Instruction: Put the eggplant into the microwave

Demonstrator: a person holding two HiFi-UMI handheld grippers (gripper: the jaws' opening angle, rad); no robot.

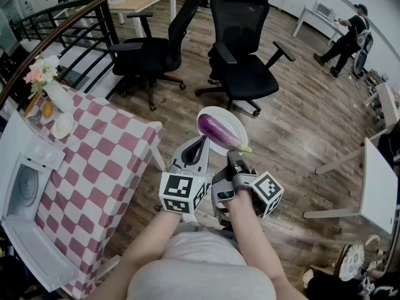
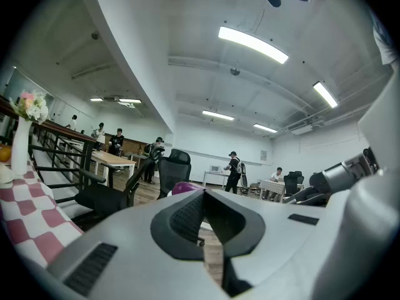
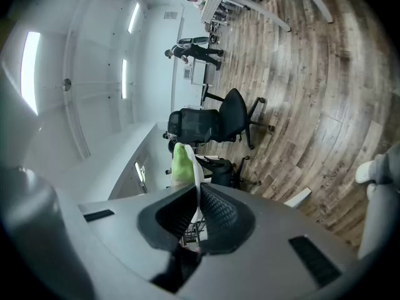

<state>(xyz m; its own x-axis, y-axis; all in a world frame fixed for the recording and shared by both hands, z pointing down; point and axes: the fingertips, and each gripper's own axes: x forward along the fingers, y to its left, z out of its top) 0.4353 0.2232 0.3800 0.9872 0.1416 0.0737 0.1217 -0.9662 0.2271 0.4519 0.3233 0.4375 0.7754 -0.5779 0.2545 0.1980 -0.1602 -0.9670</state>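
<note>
gripped the white plate's near rim with the right gripper, jaws pinched on it; held the left gripper closed on nothing, tips by that rim. carried the eggplant on the plate, ahead at 12 o'clock, long axis 10-to-4, green stem toward the right gripper. faced the open microwave well off at 9 o'clock.
</note>
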